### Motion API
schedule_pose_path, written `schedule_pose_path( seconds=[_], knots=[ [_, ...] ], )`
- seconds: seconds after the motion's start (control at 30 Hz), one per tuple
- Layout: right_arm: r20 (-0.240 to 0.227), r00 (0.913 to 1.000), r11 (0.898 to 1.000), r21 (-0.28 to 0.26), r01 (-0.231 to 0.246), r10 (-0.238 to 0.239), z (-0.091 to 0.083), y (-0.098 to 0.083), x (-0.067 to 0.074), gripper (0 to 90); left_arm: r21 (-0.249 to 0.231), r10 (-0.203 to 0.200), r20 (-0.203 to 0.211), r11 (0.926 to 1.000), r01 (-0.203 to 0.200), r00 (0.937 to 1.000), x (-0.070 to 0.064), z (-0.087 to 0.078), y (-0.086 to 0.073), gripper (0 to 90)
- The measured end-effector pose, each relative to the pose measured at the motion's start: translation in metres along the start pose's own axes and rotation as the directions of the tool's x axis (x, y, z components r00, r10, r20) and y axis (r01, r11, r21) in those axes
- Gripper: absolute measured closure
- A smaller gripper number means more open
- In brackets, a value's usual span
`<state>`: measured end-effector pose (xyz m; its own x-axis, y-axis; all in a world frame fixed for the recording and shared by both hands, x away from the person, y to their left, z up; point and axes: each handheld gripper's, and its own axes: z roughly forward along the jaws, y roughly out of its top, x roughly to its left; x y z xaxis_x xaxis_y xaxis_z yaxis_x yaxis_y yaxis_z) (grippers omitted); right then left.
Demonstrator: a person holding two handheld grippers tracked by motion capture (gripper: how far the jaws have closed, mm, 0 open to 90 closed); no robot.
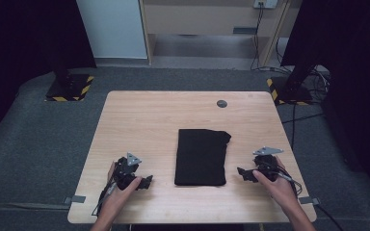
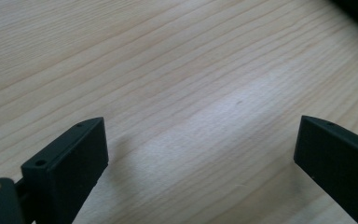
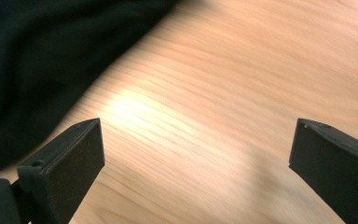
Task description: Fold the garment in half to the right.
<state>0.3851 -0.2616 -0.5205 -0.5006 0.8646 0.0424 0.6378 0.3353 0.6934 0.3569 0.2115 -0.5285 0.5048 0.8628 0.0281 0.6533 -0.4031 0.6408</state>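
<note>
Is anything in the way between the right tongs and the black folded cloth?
No, nothing visible. The right tongs sit on the table just beside the black folded cloth, jaws open, with bare wood in between. The right gripper view shows the same: wood, then the cloth's edge.

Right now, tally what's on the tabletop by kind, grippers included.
Folded black cloth: 1
Handheld grippers: 2, left gripper and right gripper, both open, one on each side of the cloth
Round grey disc near the far edge: 1
Total: 4
</note>
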Motion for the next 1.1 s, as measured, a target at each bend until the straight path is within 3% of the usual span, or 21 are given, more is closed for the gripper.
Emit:
schedule_pose_path(
  seconds=[0.1,0.3,0.43,0.57,0.77,1.1],
  knots=[
    [0.033,0.998,0.999,-0.002,-0.054,0.054,-0.001,-0.012,-0.009,3.0,-0.002,-0.017,-0.01,0.9999,0.017,0.9998,0.005,0.002,-0.002,2.2],
    [0.055,0.9933,0.995,-0.006,-0.101,0.101,0.003,-0.023,-0.014,1.9,-0.027,-0.048,-0.027,0.9985,0.048,0.9985,0.02,0.008,-0.003,0.7],
    [0.083,0.9912,0.994,-0.035,-0.101,0.103,0.006,-0.025,-0.013,0.6,-0.05,-0.05,-0.025,0.9975,0.049,0.9984,0.023,0.009,-0.006,0.0],
    [0.123,0.9897,0.996,-0.05,-0.068,0.073,0.009,-0.028,-0.007,0.5,-0.071,-0.046,-0.022,0.9965,0.044,0.9987,0.024,0.009,-0.007,0.0],
    [0.116,0.9913,0.997,-0.048,-0.056,0.062,0.009,-0.028,-0.003,0.5,-0.097,-0.04,-0.018,0.9946,0.038,0.999,0.024,0.01,-0.01,0.0],
    [0.091,0.9954,0.999,-0.047,-0.027,0.031,0.007,-0.03,-0.001,0.4,-0.095,-0.046,-0.024,0.9945,0.043,0.9987,0.022,0.01,-0.011,0.0]
  ],
)
